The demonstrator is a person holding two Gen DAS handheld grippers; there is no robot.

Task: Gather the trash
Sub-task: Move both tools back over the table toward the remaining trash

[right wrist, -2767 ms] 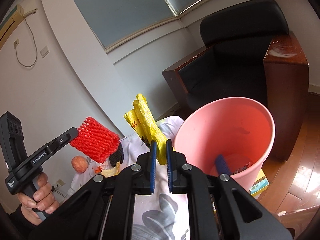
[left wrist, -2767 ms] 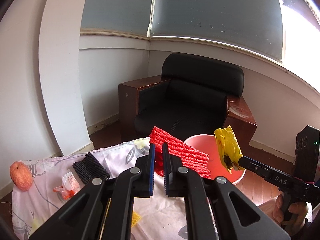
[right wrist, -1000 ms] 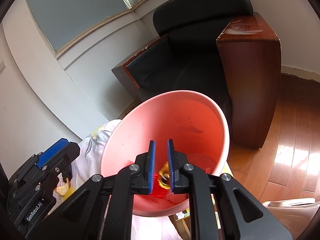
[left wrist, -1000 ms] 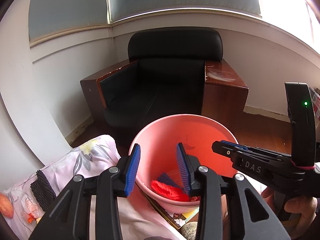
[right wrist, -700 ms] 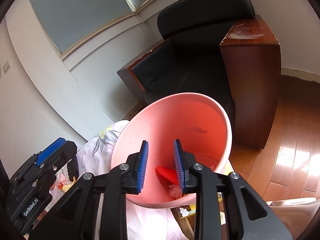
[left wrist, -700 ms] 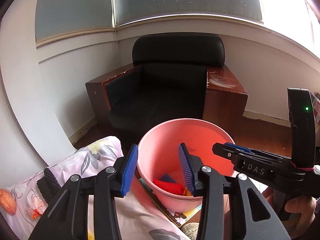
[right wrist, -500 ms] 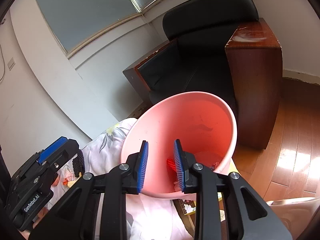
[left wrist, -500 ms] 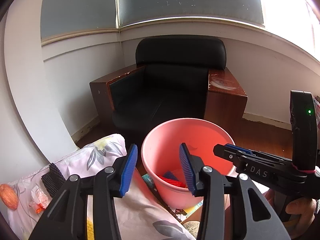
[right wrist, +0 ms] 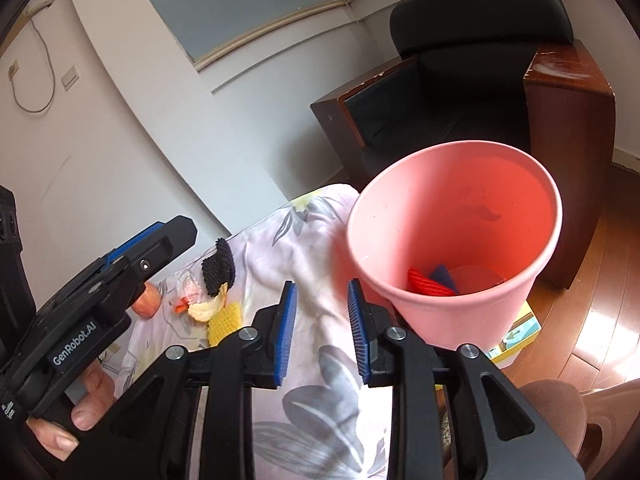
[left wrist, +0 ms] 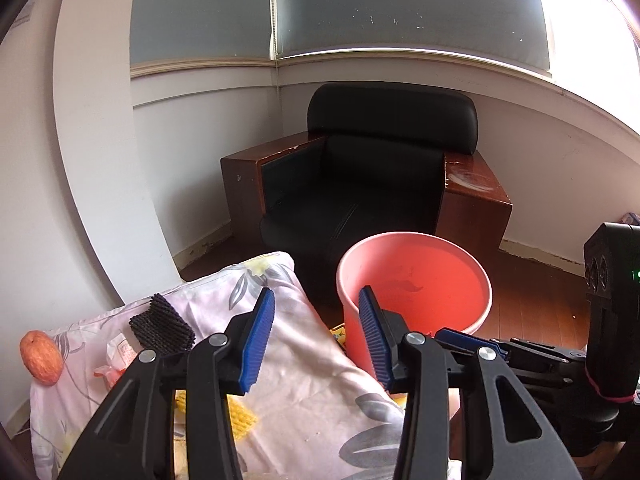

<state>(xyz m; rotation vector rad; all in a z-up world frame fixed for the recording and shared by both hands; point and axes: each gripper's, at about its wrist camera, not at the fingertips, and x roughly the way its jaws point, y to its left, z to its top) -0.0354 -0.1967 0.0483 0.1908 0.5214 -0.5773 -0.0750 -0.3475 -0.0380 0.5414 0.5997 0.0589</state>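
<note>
A pink bin (left wrist: 416, 280) stands beside the cloth-covered table; it also shows in the right wrist view (right wrist: 456, 240), with a red foam net (right wrist: 430, 282) and a blue scrap inside. My left gripper (left wrist: 316, 340) is open and empty above the table edge, left of the bin. My right gripper (right wrist: 320, 332) is open and empty, just left of the bin. On the floral cloth (left wrist: 312, 392) lie a black foam net (left wrist: 162, 326), a yellow foam net (right wrist: 226, 316), a small wrapper (left wrist: 120, 354), a peel (right wrist: 206, 308) and an apple (left wrist: 40, 356).
A black armchair with brown wooden sides (left wrist: 376, 184) stands behind the bin in the room corner. A wooden floor (right wrist: 580, 320) lies to the right. A small printed box (right wrist: 516, 336) sits under the bin. White walls rise on the left.
Both grippers opened over the bin, dropping the red net and the yellow wrapper into it. Both have since pulled back and left, toward the table.
</note>
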